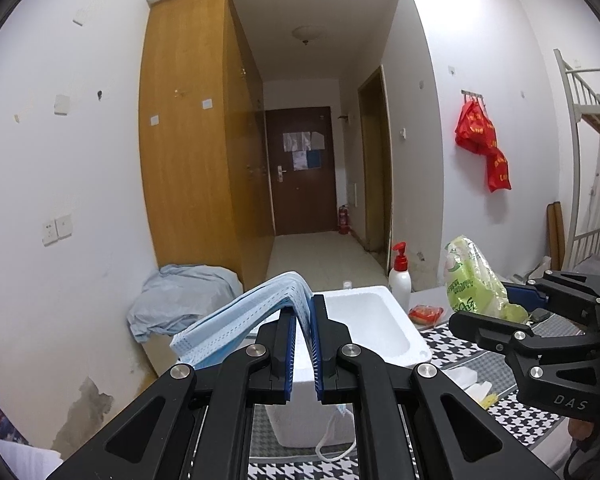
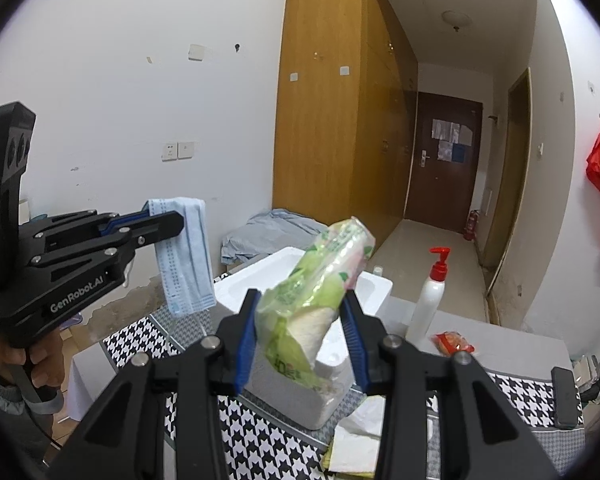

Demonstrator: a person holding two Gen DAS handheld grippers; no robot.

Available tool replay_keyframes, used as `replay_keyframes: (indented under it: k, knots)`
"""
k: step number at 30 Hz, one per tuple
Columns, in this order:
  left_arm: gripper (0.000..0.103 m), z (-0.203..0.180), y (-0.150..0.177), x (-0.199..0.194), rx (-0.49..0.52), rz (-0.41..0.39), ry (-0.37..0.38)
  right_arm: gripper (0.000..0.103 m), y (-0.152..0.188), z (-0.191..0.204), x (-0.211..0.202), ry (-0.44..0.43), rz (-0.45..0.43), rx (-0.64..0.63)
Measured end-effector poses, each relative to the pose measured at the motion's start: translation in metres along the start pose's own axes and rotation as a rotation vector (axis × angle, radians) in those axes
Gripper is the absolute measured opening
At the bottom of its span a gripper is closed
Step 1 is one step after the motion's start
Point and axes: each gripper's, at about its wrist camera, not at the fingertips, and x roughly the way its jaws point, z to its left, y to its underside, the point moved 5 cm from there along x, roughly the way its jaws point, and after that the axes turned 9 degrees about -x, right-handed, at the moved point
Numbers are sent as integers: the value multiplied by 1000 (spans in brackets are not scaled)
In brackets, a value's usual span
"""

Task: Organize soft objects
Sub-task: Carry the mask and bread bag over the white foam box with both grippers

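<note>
My left gripper (image 1: 302,320) is shut on a stack of blue face masks (image 1: 240,316), held above the white foam box (image 1: 380,320); an ear loop hangs below. In the right wrist view the left gripper (image 2: 180,220) holds the masks (image 2: 186,256) draped down, left of the box (image 2: 252,276). My right gripper (image 2: 304,312) is shut on a green plastic tissue pack (image 2: 320,276), held above the box's near side. The right gripper (image 1: 480,308) and the pack (image 1: 472,276) also show in the left wrist view, right of the box.
The box stands on a table with a houndstooth cloth (image 2: 260,440). A white pump bottle with red top (image 2: 430,296) and a red packet (image 2: 454,342) sit behind to the right. White tissues (image 2: 356,436) lie by the box. A grey cloth heap (image 1: 180,300) lies by the wardrobe.
</note>
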Motion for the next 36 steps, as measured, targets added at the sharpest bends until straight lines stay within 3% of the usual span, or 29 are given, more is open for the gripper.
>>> replay_keyframes:
  k: [23,36]
  knots:
    - [8,-5,-12,50,0,29,24,45,-5,-20,39,-13,31,24]
    - [8,-24,-11,78,9,72,92,45,0,-45,38,40,48,54]
